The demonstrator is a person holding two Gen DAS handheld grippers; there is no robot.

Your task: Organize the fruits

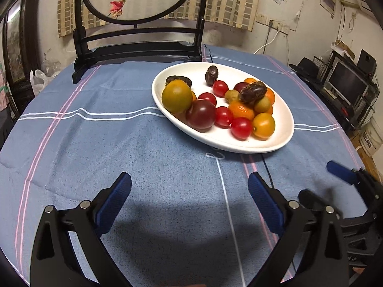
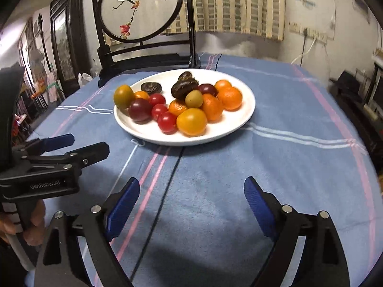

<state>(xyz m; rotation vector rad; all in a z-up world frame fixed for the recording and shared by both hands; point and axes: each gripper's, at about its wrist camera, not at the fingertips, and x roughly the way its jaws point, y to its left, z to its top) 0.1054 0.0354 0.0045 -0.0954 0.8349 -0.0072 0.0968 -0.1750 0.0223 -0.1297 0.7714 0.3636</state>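
A white plate on the blue tablecloth holds a heap of fruit: several red cherry tomatoes, a dark purple tomato, a green-yellow one, orange tomatoes and mandarins, small green fruits and brown dates. My left gripper is open and empty above the cloth, short of the plate. My right gripper is open and empty too, in front of the plate.
A dark wooden stand with a round embroidered screen stands on the table behind the plate. The blue striped tablecloth covers the round table. A thin black cord runs from under the plate toward me.
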